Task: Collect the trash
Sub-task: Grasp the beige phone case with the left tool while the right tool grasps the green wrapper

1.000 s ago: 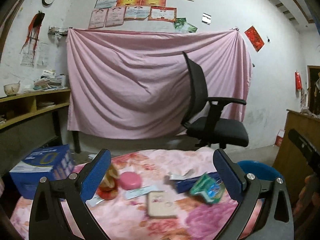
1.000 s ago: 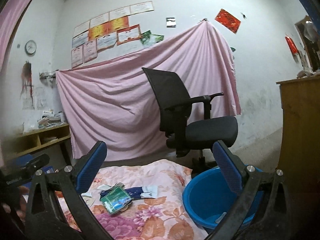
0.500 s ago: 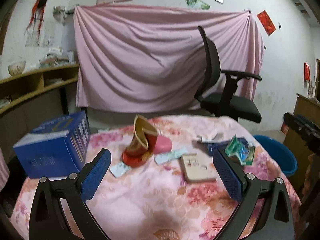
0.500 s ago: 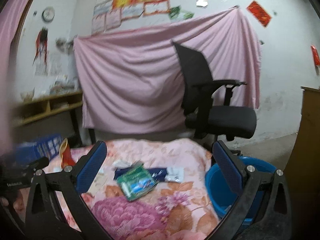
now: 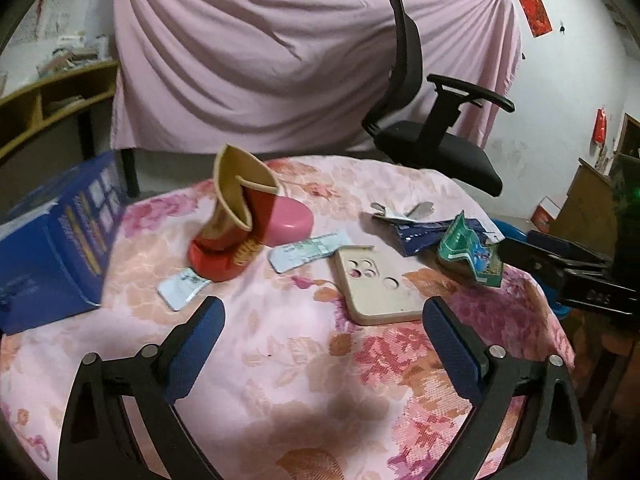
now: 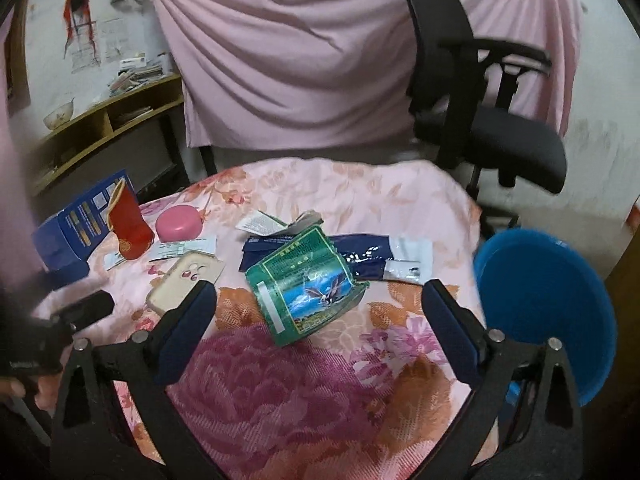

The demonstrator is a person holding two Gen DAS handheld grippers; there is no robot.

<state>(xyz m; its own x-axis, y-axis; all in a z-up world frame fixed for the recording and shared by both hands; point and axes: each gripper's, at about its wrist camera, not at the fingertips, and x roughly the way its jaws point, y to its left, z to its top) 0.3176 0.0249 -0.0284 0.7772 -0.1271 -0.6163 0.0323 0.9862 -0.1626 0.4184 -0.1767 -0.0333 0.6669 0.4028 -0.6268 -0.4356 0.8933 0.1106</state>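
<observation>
A crumpled green wrapper (image 6: 306,284) lies on the floral table (image 6: 280,392), just beyond my open, empty right gripper (image 6: 320,320). A dark blue wrapper (image 6: 360,254) and white paper scraps (image 6: 262,222) lie behind it. In the left wrist view the green wrapper (image 5: 468,250) and blue wrapper (image 5: 420,232) are at the right, white slips (image 5: 310,250) in the middle. My left gripper (image 5: 324,344) is open and empty above the table's near part. A blue basin (image 6: 544,308) stands beside the table at the right.
A squashed red paper cup (image 5: 236,216), a pink round case (image 5: 290,220), a beige phone case (image 5: 378,286) and a blue box (image 5: 52,244) are on the table. A black office chair (image 5: 432,120) stands behind. A wooden shelf (image 6: 108,120) is at the left.
Both grippers have tilted down and moved in over the table, so the trash looks larger and closer. Both stay open and empty.
</observation>
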